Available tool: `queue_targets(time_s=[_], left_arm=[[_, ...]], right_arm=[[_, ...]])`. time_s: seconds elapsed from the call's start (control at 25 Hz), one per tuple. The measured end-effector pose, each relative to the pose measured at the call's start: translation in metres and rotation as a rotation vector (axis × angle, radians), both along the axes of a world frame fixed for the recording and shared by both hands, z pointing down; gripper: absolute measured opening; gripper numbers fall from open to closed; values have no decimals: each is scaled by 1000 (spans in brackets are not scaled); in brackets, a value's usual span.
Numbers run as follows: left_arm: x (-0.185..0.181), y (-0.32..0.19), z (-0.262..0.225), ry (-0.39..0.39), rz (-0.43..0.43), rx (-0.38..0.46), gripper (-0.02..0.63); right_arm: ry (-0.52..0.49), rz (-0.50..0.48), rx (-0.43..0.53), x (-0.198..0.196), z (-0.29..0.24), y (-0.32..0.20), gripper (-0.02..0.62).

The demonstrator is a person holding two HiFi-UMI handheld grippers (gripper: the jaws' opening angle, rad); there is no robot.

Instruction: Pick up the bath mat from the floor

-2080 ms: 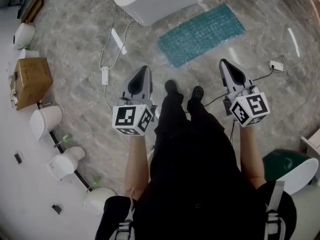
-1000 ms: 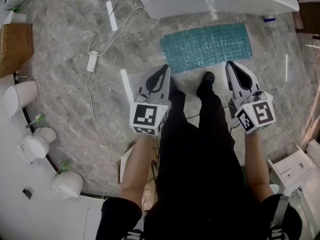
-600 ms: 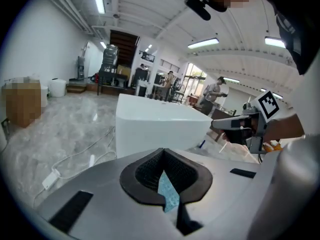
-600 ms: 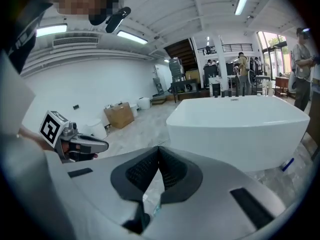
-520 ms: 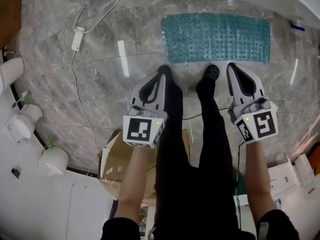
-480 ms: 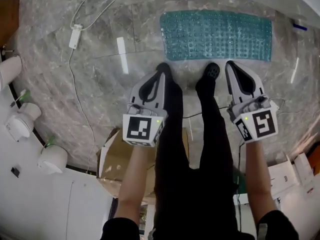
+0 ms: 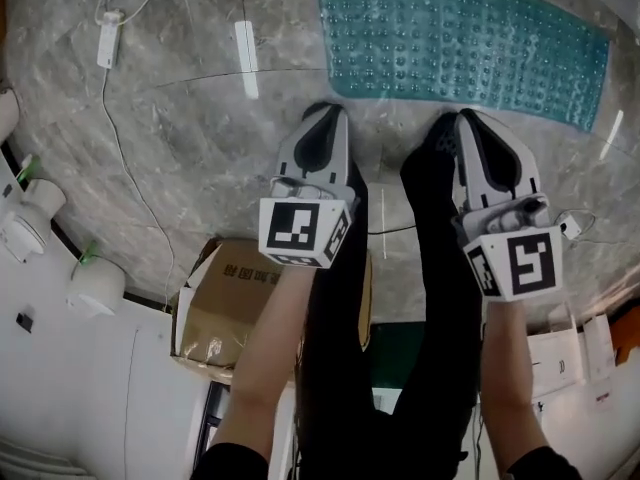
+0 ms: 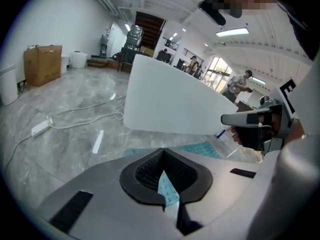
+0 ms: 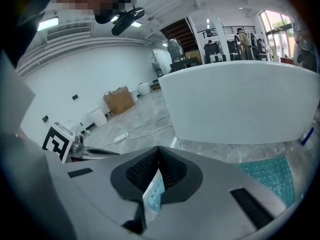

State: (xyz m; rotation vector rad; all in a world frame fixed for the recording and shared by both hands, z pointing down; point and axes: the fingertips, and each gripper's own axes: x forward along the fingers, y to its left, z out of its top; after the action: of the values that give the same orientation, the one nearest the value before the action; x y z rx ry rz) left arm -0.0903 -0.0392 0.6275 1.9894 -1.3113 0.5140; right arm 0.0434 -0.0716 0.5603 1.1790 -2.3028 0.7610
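A teal, bubble-textured rubber bath mat (image 7: 465,53) lies flat on the grey marble floor (image 7: 180,118), just ahead of the left gripper (image 7: 328,116) and right gripper (image 7: 467,123), both closed and empty. It is probably light, floppy and clingy, so pinch its near edge.

Item: bath mat (image 7: 470,53), teal, studded with rows of small bumps
Pose: spread flat, unfolded
Place: grey marble floor (image 7: 180,118)
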Motion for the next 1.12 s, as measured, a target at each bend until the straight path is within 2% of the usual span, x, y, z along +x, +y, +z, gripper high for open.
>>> queue_targets(time_s=[0.12,0.28,0.4,0.6,0.68,0.84,1.0,1.12], left_arm=[[-1,-11,54,-33,47,16,8],[-18,-35,127,-72,39,8,8],[-33,-49,184,-97,19,-53,8],[-46,-42,272,-86,-70,-230,8],[-41,-35,297,-104,-40,-270,9],[-35,-29,333,-100,-11,-312,38],[-46,-36,368,-138,-48,-336,61],[-50,-43,390,-139,-78,-366,119]], right_arm=[[-31,5,-14,-11,40,-7,12],[-45,9,-56,-21,88,-7,12],[-56,18,-82,-26,113,-6,12],[-85,48,-123,-31,147,-3,12],[-102,62,-140,-34,157,-4,12],[-96,25,-142,-44,167,-8,12],[-105,45,-147,-45,174,-26,11],[-115,37,-147,-49,174,-34,12]])
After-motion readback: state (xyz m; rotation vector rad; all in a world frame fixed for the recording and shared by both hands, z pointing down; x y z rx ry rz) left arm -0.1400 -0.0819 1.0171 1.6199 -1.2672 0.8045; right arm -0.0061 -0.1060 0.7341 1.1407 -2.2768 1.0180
